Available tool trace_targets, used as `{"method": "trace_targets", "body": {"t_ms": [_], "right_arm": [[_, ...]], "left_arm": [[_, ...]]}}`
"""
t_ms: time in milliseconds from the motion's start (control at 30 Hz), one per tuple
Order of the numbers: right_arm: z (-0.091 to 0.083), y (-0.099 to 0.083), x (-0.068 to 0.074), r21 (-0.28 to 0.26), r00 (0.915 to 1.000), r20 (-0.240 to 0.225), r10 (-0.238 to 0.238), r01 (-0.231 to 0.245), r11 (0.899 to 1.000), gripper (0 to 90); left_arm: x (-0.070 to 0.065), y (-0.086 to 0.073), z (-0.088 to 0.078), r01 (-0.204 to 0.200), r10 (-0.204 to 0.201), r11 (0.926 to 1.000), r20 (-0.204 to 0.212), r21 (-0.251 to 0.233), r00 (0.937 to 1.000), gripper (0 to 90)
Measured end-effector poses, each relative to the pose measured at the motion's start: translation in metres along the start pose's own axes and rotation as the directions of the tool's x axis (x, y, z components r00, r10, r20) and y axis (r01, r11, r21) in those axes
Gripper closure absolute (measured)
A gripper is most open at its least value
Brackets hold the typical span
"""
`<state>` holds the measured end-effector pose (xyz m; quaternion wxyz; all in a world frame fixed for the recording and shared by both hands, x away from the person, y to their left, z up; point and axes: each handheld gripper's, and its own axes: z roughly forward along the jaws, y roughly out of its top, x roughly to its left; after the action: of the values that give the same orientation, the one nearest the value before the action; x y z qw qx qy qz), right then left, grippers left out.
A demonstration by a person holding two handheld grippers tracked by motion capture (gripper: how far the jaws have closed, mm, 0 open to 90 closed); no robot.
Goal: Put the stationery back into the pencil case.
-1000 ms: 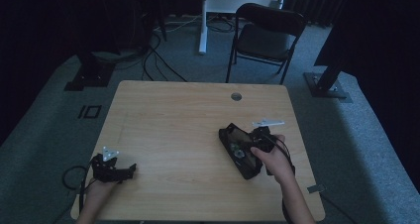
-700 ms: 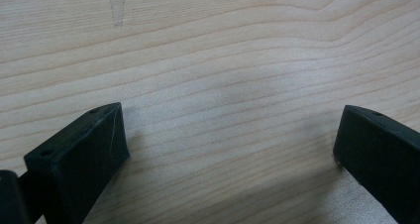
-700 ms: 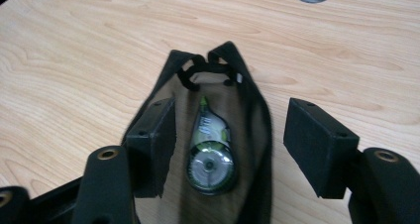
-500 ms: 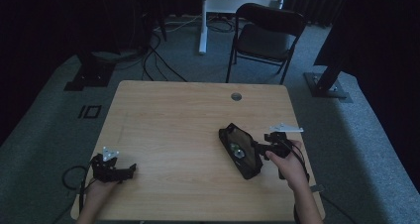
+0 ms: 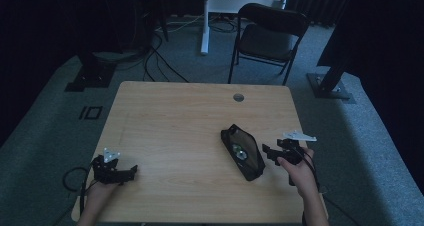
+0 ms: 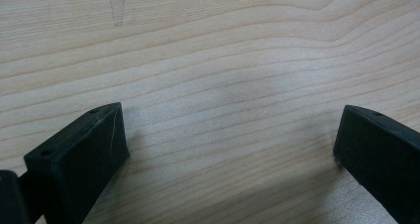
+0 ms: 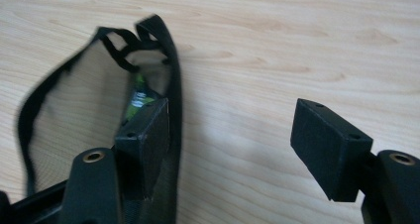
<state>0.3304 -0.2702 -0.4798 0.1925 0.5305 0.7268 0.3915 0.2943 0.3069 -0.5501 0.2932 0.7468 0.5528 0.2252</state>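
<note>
A black mesh pouch (image 5: 243, 152) lies flat on the wooden table (image 5: 190, 121), right of centre, with something small and greenish (image 7: 136, 98) inside it. My right gripper (image 5: 268, 154) sits just right of the pouch, jaws pointing at it. In the right gripper view the pouch (image 7: 74, 105) lies behind the left jaw, and only bare wood shows between the jaws of this gripper (image 7: 228, 116), which have just been opening. My left gripper (image 5: 131, 171) rests near the front left corner, open over bare wood (image 6: 230, 120).
A round cable hole (image 5: 238, 97) sits near the table's far edge. A black folding chair (image 5: 267, 36) stands behind the table, with a white desk leg (image 5: 204, 21) and cables on the floor. The right hand is close to the table's right edge.
The right gripper has drawn back to the right, off the pouch, and its jaws have spread. The pouch stays on the table. The left gripper has not moved.
</note>
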Motion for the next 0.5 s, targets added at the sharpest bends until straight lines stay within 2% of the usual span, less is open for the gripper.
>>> {"method": "trace_targets", "body": {"t_ms": [233,367,433,500], "right_arm": [[0.004,-0.022,-0.014,0.005,0.999,0.04,0.021,-0.022,1.0,28.4],[0.004,-0.03,-0.02,0.001,0.9981,0.046,0.041,-0.041,0.999,27.2],[0.005,-0.037,-0.024,0.005,0.9964,0.073,0.043,-0.043,0.999,26.8],[0.006,-0.042,-0.027,0.003,0.9954,0.082,0.05,-0.051,0.999,26.3]], "left_arm": [[0.0,0.0,0.0,-0.002,0.002,1.0,0.0,0.001,1.0,0.2],[0.0,0.0,0.0,-0.002,0.002,1.0,0.0,0.002,1.0,0.2],[0.0,0.0,0.0,-0.002,0.002,1.0,0.0,0.001,1.0,0.2],[0.0,0.0,0.0,-0.002,0.002,1.0,0.0,0.001,1.0,0.2]]}}
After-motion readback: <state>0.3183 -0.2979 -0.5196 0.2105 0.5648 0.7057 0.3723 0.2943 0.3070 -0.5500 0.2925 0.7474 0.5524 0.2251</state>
